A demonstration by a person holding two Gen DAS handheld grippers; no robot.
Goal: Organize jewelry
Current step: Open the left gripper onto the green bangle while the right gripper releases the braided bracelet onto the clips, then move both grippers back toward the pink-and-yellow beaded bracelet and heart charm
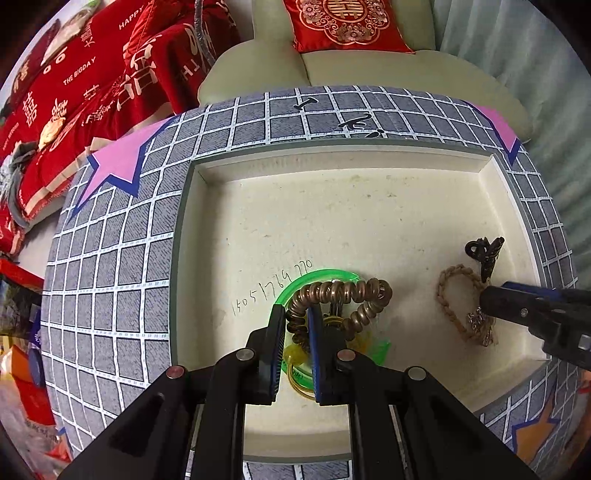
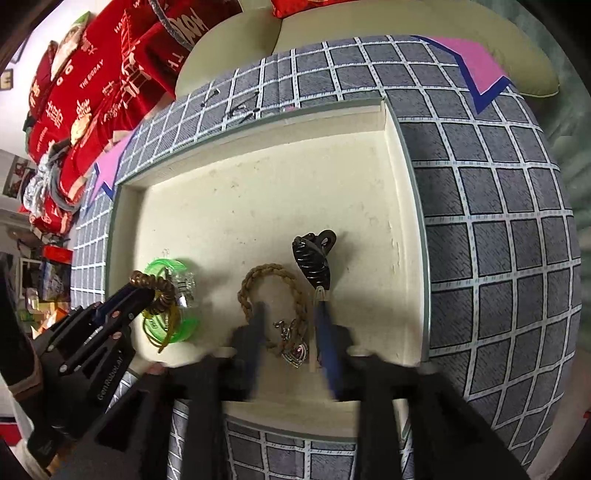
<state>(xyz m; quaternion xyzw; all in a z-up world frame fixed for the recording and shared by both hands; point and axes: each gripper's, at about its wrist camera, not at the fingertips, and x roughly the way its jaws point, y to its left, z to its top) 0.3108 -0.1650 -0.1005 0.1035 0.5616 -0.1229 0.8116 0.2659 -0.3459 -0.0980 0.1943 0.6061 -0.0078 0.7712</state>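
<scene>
A cream tray (image 1: 332,206) lies on a grey checked cloth. My left gripper (image 1: 296,315) is shut on a brown spiral hair tie (image 1: 343,295) over a green bangle (image 1: 317,277) and yellow bands (image 1: 295,373). In the right wrist view the hair tie (image 2: 157,286) and bangle (image 2: 170,314) show at left. My right gripper (image 2: 290,310) is open around a braided tan bracelet (image 2: 273,288) with a silver heart charm (image 2: 295,354). A black hair claw (image 2: 314,258) lies just beyond the right finger. The bracelet (image 1: 458,295) and claw (image 1: 485,254) also show in the left wrist view.
The tray's raised walls (image 2: 402,192) bound all sides. Small black hair pins (image 1: 354,123) lie on the checked cloth (image 1: 110,258) beyond the tray. A pale sofa (image 1: 369,70) with red cushions (image 1: 347,22) stands behind; red bedding (image 1: 74,92) is at left.
</scene>
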